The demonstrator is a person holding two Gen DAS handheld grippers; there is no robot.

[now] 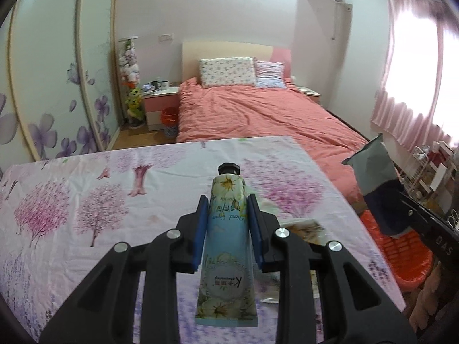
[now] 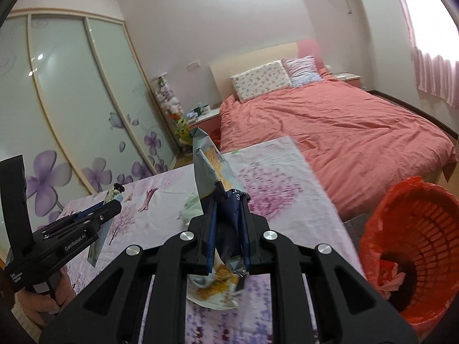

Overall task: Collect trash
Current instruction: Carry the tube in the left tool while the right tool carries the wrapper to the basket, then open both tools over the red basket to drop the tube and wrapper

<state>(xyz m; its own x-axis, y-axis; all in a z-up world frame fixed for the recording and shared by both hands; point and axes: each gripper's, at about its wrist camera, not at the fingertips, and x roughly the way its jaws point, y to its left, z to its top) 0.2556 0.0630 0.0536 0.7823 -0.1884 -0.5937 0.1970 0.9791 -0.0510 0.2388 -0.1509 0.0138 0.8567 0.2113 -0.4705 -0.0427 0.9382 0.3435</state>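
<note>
My left gripper (image 1: 226,209) is shut on a blue floral hand cream tube (image 1: 226,246) with a black cap, held above the table; it also shows in the right wrist view (image 2: 110,200). My right gripper (image 2: 228,209) is shut on a crumpled grey-blue snack wrapper (image 2: 212,169), lifted above the table (image 2: 275,177); the wrapper also shows in the left wrist view (image 1: 373,169). An orange trash basket (image 2: 416,246) lined with a red bag stands beside the table's right edge, with some trash inside. Another wrapper (image 2: 215,289) lies on the table below my right gripper.
The table (image 1: 86,195) has a pink tree-print cloth. A bed with a salmon cover (image 1: 258,114) lies beyond it. A sliding wardrobe (image 1: 51,91) is on the left, a nightstand (image 1: 160,100) by the bed. A wire rack (image 1: 430,172) stands at the right.
</note>
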